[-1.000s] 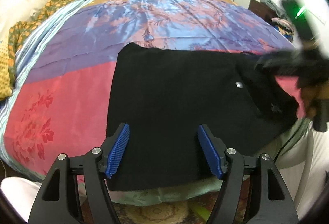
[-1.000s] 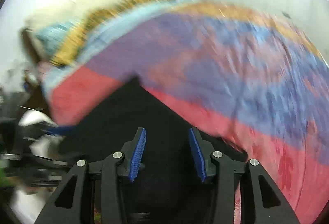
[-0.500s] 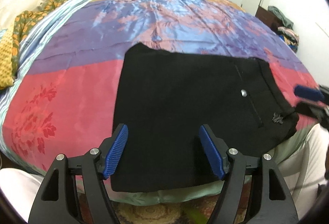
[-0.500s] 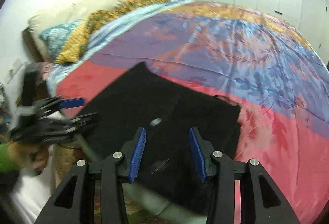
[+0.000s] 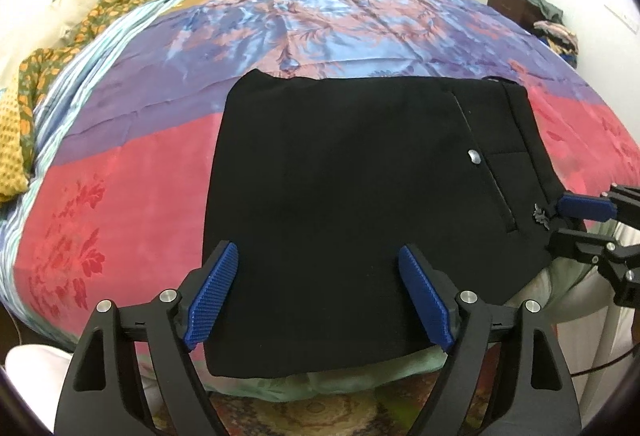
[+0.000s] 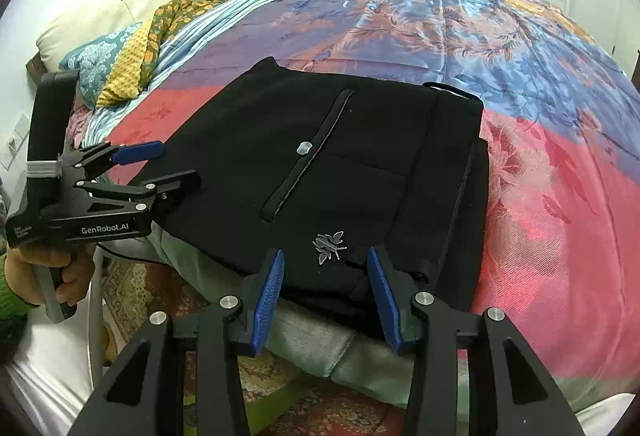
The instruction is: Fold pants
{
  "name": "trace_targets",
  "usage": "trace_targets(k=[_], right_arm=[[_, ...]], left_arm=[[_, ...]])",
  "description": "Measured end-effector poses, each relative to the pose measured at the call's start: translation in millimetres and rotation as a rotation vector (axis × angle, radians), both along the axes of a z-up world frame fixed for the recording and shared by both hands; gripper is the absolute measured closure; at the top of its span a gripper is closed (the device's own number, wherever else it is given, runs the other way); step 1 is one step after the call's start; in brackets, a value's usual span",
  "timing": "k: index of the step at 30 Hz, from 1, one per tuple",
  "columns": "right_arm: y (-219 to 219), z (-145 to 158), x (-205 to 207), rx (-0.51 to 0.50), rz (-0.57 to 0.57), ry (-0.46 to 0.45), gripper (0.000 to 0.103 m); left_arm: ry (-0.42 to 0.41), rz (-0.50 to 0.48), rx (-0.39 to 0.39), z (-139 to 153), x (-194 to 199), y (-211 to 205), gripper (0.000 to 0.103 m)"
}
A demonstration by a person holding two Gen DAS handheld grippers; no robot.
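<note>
Pants [image 5: 344,195] folded flat at the near edge of the bed [image 5: 120,171].
We hold both tongs above them: left gripper [image 5: 320,296] opening, right gripper [image 6: 326,296] parted, both empty.

The left gripper [image 5: 320,292] points steeply down over the near edge of the bed, its jaws opening wide with nothing pinched between the blue fingers [image 5: 212,296]. A hand [image 6: 52,268] in a green sleeve grips its handle, seen from the right wrist view at the bed's near left edge. The right gripper [image 6: 326,296] also tilts downward at the near edge, its fingers [image 6: 268,296] parted about halfway and pressing on nothing.
</note>
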State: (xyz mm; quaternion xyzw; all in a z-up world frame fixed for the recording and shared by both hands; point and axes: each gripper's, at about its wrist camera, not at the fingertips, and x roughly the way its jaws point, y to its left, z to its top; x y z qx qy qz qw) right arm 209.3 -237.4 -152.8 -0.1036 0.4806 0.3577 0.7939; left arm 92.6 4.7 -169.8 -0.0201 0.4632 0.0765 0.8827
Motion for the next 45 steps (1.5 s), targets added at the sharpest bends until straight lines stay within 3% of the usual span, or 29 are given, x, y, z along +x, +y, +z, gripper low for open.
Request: trace_targets(k=[36, 41, 42, 43, 44, 45], right_arm=[[0.2, -4.9, 1.6, 0.007, -0.01, -0.004, 0.058], [-9.8, 9.8, 5.1, 0.059, -0.03, 0.029, 0.058], [-19.8, 18.0, 8.4, 0.094, -0.057, 0.045, 0.057], [-29.4, 24.4, 12.0, 0.122, -0.081, 0.054, 0.047], [-41.5, 30.7, 16.5, 0.145, -0.107, 0.057, 0.029], [-53.4, 35.1, 22.2, 0.162, -0.127, 0.056, 0.021]], left_arm=[[0.024, 0.004, -0.001, -1.2, 5.1, -0.3, 0.014], [-0.006, 0.025, -0.11, 15.3, -1.5, 27.7, 0.014], [-0.016, 0.045, -0.135, 18.9, -2.9, 39.6, 0.014], [-0.02, 0.062, -0.161, 20.6, -3.1, 51.8, 0.014], [-0.018, 0.076, -0.191, 20.4, -2.0, 63.7, 0.014], [-0.001, 0.097, -0.233, 16.5, 0.9, 82.3, 0.014]])
